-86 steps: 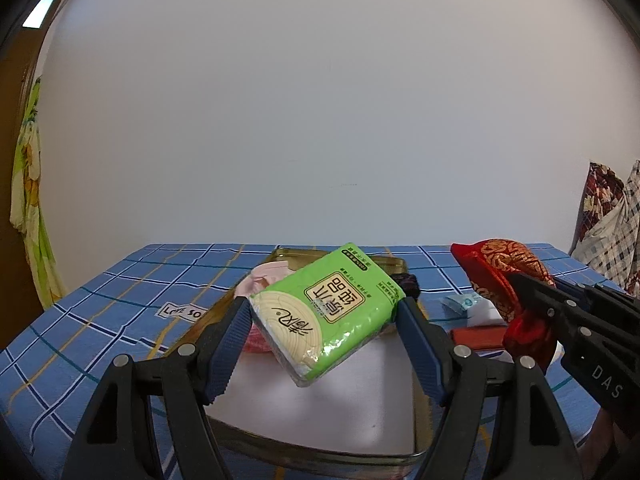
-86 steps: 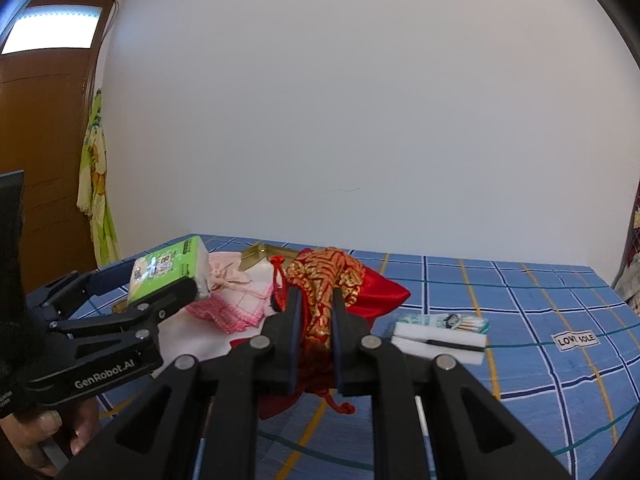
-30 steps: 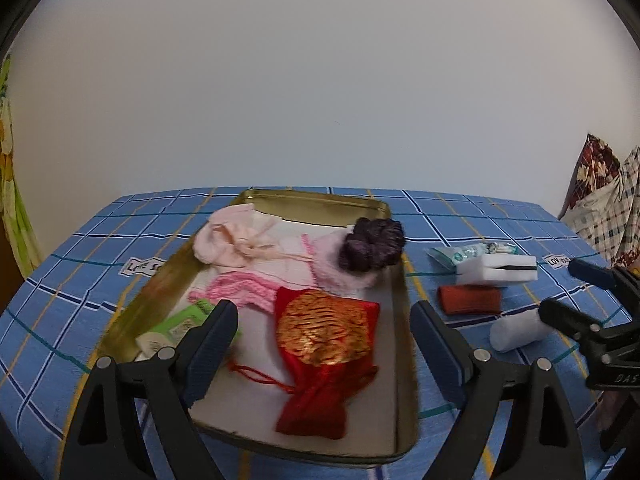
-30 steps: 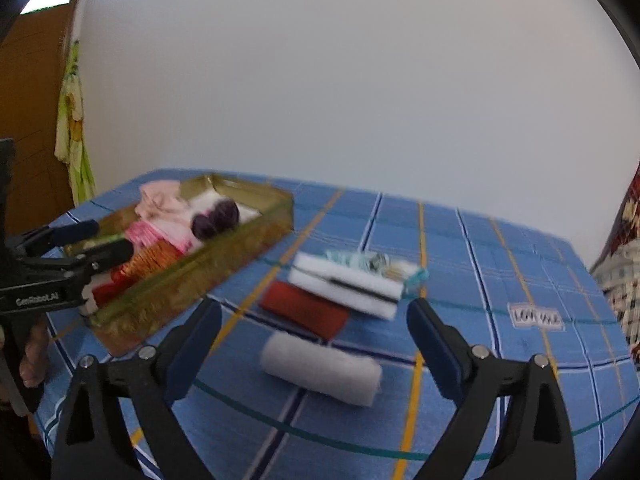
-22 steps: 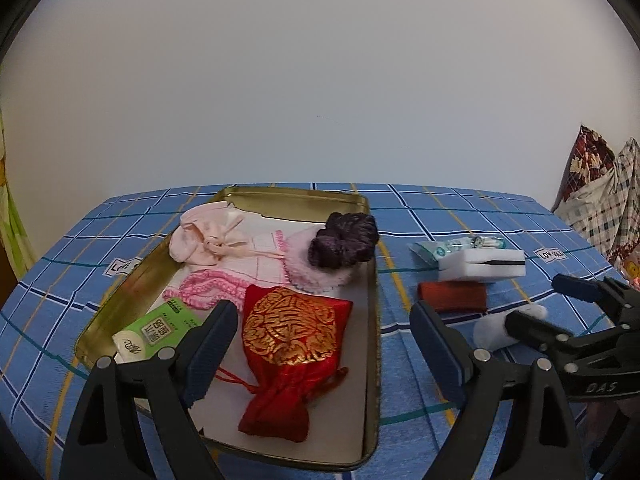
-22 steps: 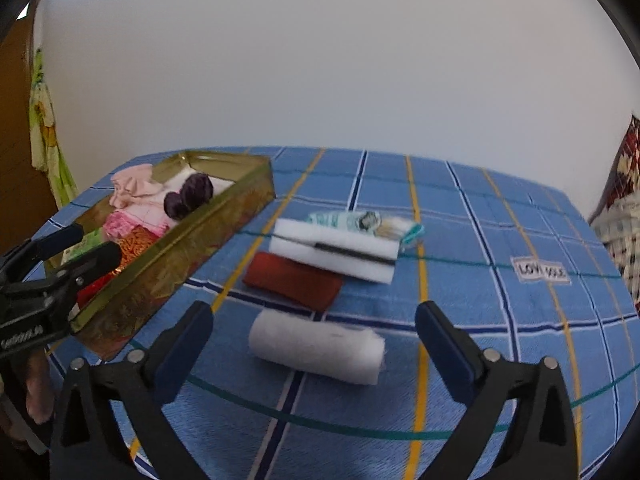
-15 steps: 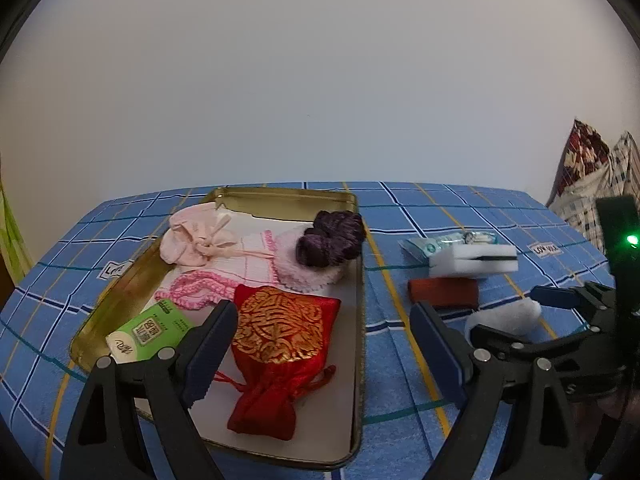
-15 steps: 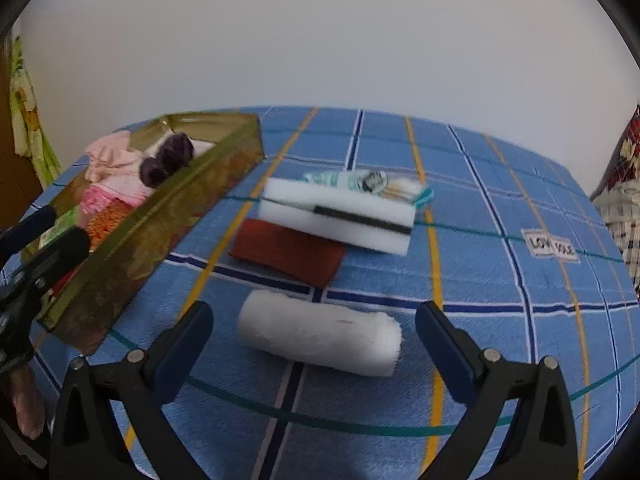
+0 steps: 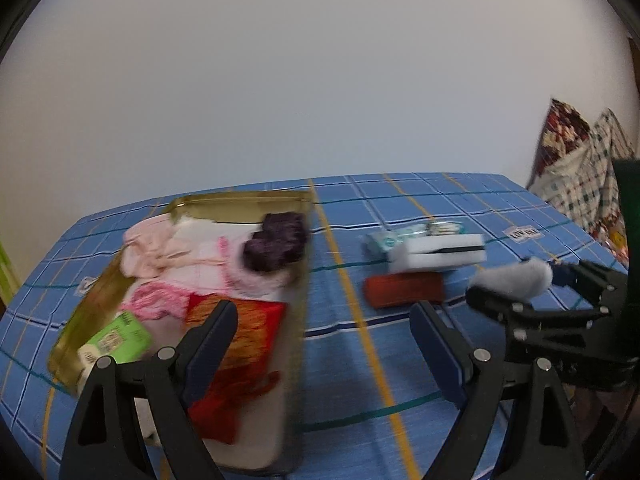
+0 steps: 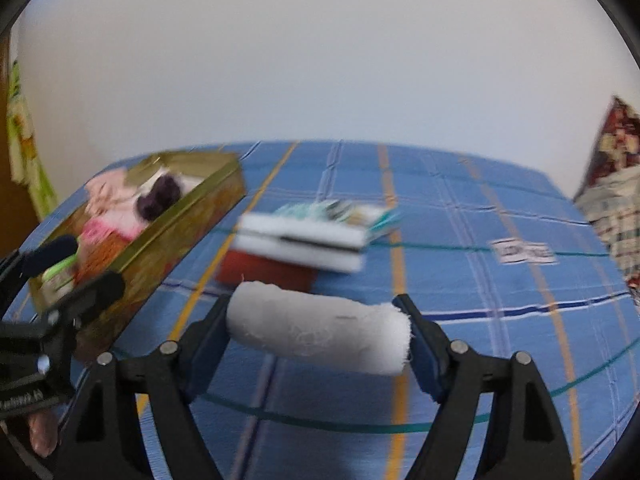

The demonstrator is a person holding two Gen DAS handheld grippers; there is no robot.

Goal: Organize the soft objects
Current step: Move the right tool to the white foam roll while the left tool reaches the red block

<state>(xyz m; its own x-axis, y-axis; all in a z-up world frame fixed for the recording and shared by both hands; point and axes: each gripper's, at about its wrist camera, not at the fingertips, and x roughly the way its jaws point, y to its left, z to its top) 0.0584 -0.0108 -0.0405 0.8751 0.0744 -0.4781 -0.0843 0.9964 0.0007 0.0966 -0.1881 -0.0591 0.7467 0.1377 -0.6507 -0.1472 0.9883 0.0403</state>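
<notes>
A gold metal tray on the blue checked cloth holds a red and gold pouch, a green tissue pack, pink cloths and a purple scrunchie. My left gripper is open and empty, over the tray's right rim. My right gripper has its jaws at both ends of a white rolled towel, just above the cloth; the towel also shows in the left wrist view. The tray shows at the left of the right wrist view.
A white sponge block, a teal packet and a flat red cloth lie on the cloth behind the towel. They also show in the left wrist view: block, red cloth. Patterned fabric hangs at far right.
My right gripper has moved down onto the white rolled towel and narrowed around its ends. My left gripper has swung right, past the tray's edge, still open. The frames are motion-blurred.
</notes>
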